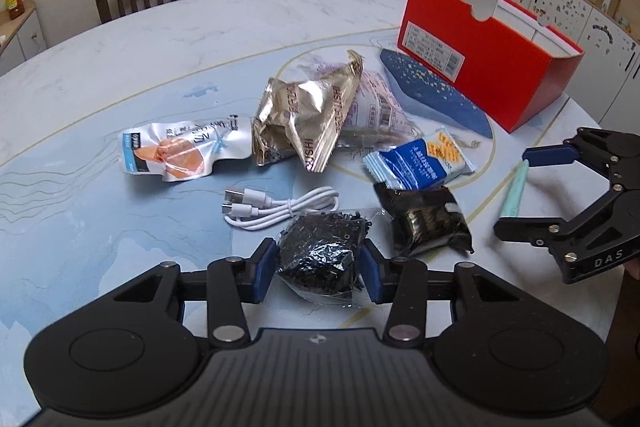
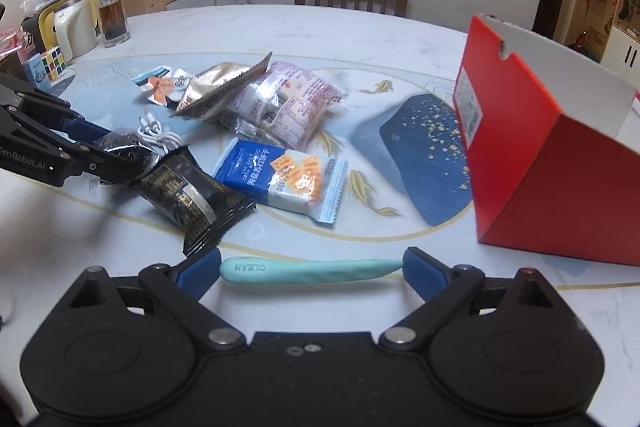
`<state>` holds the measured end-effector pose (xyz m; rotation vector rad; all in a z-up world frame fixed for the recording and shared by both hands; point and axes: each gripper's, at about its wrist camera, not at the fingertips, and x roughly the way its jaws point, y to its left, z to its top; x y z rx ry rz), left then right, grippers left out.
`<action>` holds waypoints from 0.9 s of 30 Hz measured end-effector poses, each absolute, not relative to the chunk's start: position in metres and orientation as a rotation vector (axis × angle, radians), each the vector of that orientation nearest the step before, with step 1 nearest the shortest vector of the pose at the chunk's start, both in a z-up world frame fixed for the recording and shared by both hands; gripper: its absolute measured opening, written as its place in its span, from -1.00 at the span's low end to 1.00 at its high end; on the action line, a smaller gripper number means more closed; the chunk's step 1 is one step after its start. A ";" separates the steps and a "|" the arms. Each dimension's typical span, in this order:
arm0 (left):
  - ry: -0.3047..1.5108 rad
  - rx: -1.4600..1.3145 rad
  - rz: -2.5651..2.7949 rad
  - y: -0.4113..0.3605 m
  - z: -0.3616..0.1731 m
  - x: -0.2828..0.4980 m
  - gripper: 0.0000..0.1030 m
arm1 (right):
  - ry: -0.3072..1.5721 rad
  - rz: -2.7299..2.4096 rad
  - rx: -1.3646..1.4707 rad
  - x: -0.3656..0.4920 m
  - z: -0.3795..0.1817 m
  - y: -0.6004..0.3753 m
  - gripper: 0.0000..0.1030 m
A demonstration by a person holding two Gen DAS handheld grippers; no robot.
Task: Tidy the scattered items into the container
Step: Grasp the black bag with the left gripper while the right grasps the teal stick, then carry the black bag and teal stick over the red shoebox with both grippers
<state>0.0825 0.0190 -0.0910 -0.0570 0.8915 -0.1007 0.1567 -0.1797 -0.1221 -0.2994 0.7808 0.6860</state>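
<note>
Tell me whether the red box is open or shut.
Open. The red box has no lid over its top: its white inner walls show from above in the left wrist view. What it holds cannot be seen.

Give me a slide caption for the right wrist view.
Right gripper jaws open around a teal CLEAN stick beside the red box.

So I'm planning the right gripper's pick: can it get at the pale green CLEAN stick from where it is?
Probably yes: the pale green CLEAN stick lies lengthwise between the right gripper's open jaws, nothing lying over it.
</note>
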 end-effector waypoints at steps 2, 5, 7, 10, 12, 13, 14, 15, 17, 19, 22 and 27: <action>0.885 -0.068 -0.101 0.020 -0.085 0.080 -0.16 | 0.775 0.682 -0.290 0.155 -0.116 -0.183 0.89; 0.866 -0.069 -0.103 0.018 -0.074 0.076 -0.16 | 0.768 0.676 -0.281 0.152 -0.107 -0.188 0.89; 0.854 -0.071 -0.106 0.017 -0.067 0.073 -0.16 | 0.762 0.671 -0.275 0.149 -0.101 -0.190 0.89; 0.841 -0.074 -0.111 0.015 -0.056 0.071 -0.16 | 0.744 0.664 -0.260 0.146 -0.090 -0.195 0.89; 0.833 -0.079 -0.118 0.013 -0.049 0.069 -0.16 | 0.735 0.663 -0.255 0.144 -0.082 -0.196 0.89; 0.827 -0.079 -0.122 0.012 -0.045 0.068 -0.16 | 0.728 0.661 -0.252 0.142 -0.078 -0.197 0.89; 0.821 -0.080 -0.128 0.011 -0.040 0.067 -0.16 | 0.722 0.662 -0.245 0.141 -0.074 -0.198 0.89; 0.815 -0.081 -0.133 0.010 -0.037 0.066 -0.16 | 0.718 0.665 -0.236 0.140 -0.069 -0.199 0.89; 0.799 -0.078 -0.145 0.007 -0.028 0.064 -0.16 | 0.708 0.667 -0.225 0.139 -0.060 -0.201 0.89; 0.788 -0.074 -0.157 0.004 -0.020 0.062 -0.16 | 0.702 0.662 -0.220 0.137 -0.052 -0.203 0.89; 0.779 -0.072 -0.178 0.000 -0.011 0.060 -0.16 | 0.695 0.656 -0.213 0.135 -0.043 -0.207 0.89; 0.757 -0.062 -0.200 -0.008 0.001 0.059 -0.16 | 0.679 0.651 -0.192 0.130 -0.031 -0.213 0.89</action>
